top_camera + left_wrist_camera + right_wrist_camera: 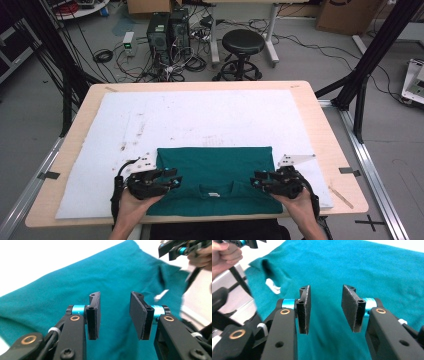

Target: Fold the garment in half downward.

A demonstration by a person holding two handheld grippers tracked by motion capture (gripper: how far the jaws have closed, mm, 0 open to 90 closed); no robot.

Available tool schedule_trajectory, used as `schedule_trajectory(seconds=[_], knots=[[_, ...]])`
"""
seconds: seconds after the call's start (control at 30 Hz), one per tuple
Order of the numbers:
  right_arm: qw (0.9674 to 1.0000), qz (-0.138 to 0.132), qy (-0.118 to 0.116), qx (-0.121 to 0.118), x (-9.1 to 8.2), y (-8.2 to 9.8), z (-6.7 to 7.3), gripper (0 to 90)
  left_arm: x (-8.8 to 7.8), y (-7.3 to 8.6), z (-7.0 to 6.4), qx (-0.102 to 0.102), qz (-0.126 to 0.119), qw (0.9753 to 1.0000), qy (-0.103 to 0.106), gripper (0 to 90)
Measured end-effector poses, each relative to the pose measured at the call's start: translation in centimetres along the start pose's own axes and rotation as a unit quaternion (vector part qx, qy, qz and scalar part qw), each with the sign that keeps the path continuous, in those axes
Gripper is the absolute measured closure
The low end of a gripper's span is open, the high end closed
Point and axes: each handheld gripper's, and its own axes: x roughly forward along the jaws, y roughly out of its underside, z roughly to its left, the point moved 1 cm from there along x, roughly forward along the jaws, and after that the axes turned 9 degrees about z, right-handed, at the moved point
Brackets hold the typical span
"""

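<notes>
We see the folded teal shirt (215, 172), soft knit with a white neck label, lying flat on the white foam sheet (200, 115) at the table's 6 o'clock edge. Our left gripper (172, 181) at its 9 o'clock and right gripper (256, 182) at its 3 o'clock hover with flat black rubbery pads parted, nothing between them.

The teal T-shirt (215, 172) lies flat in front of me on the white sheet (200, 117) that covers the table, close to my edge of it. It is folded into a wide rectangle, its far edge straight and its sides squared. The neck opening faces me at the near side, with a small white label (214, 194) showing inside the collar. The cloth looks smooth across the middle, with soft creases near the collar.
</notes>
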Motion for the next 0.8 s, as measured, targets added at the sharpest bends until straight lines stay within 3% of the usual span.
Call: schedule_trajectory(seconds=[0.1, 0.23, 0.33, 0.57, 0.67, 0.7, 0.8], knots=[[0.9997, 0.019, 0.014, 0.005, 1.3, -0.4, -0.2, 59.9, 1.2, 0.0, -0.3, 0.005, 0.020, 0.9998, 0.003, 60.3], [0.9992, 0.039, 0.009, -0.005, 2.1, -0.1, 0.5, 59.1, 1.5, 0.5, -1.1, 0.019, 0.034, 0.9993, -0.001, 57.8], [0.9989, 0.043, 0.013, -0.016, 1.8, 0.6, 1.6, 58.2, 1.2, 1.2, -1.5, 0.020, 0.038, 0.9991, 0.003, 55.4], [0.9974, 0.064, 0.019, -0.029, 1.2, 2.5, 2.4, 58.2, 0.8, 3.0, -3.1, 0.034, 0.056, 0.9978, 0.006, 54.0], [0.9975, 0.060, 0.019, -0.032, 0.9, 3.2, 2.7, 58.2, 0.9, 3.7, -3.7, 0.043, 0.068, 0.9968, 0.006, 53.5], [0.9974, 0.059, 0.020, -0.036, 0.7, 3.5, 3.0, 58.0, 0.9, 4.0, -4.0, 0.055, 0.066, 0.9963, 0.005, 52.2], [0.9976, 0.056, 0.019, -0.036, 0.4, 3.6, 3.0, 55.9, 0.7, 3.8, -4.0, 0.057, 0.065, 0.9962, 0.007, 52.2]])
